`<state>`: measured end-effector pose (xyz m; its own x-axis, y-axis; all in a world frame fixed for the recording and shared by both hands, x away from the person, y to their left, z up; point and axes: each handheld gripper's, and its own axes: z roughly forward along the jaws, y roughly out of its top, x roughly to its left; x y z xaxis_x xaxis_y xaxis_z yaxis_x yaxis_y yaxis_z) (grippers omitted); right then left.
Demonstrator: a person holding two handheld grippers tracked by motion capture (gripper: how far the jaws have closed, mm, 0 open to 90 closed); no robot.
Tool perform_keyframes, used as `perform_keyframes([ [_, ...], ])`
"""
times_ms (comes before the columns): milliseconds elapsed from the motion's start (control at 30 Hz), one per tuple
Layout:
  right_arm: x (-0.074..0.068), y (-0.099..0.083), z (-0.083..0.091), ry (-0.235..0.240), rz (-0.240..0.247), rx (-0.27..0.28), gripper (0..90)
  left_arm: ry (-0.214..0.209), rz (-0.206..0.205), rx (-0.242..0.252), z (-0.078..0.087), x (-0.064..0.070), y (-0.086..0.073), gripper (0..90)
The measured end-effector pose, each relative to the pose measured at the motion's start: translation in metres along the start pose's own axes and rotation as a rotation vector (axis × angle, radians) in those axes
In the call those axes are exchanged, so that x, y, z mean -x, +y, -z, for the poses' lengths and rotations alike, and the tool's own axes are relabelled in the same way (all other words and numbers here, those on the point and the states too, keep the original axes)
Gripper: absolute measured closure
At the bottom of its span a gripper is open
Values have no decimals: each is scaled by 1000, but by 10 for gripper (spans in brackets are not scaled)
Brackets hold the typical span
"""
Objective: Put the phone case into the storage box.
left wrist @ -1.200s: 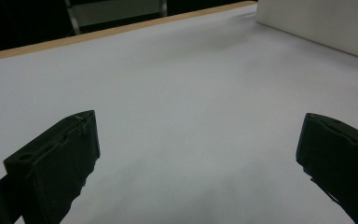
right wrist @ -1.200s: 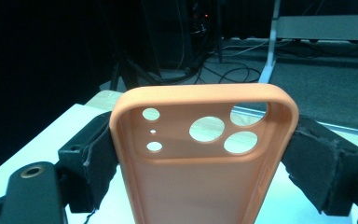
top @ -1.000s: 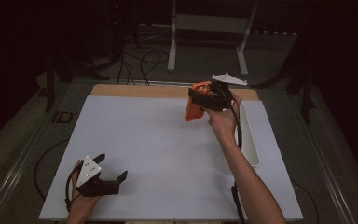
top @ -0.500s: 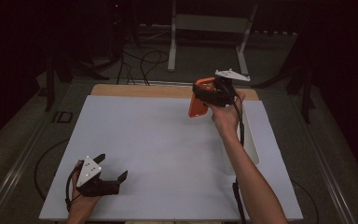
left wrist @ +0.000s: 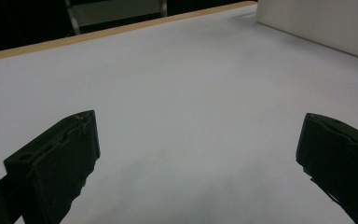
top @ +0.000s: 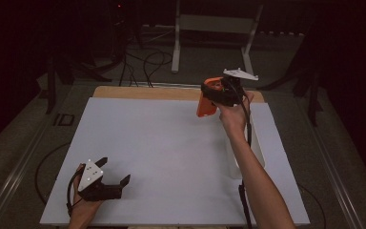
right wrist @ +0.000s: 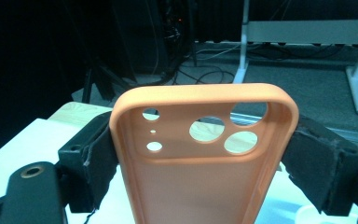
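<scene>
My right gripper (top: 208,95) is clamped on the one phone case (right wrist: 200,158), holding it by its two long sides up over the far edge of the white table (top: 171,152). The case is orange, soft-looking with rounded corners, open side toward me, with three large round camera holes and three small ones. I can read no writing on it. My left gripper (top: 114,172) rests at the near left corner, jaws wide apart.

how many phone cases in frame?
1. The orange phone case is clamped between the right gripper jaws, held above the table's far right; more may be hidden inside the white bin.
</scene>
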<state>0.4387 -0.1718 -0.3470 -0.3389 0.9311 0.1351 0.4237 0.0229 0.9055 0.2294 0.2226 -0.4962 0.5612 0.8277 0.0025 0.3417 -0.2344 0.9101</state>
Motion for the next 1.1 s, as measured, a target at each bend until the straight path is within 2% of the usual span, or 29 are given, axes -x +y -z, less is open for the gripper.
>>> perform_keyframes([
  [333, 6, 3, -1, -18, -9, 6, 164, 2, -1, 1, 1, 0, 0, 1],
  [1100, 31, 5, -3, -97, -30, 7, 163, 0, -2, -1, 0, 0, 0, 1],
])
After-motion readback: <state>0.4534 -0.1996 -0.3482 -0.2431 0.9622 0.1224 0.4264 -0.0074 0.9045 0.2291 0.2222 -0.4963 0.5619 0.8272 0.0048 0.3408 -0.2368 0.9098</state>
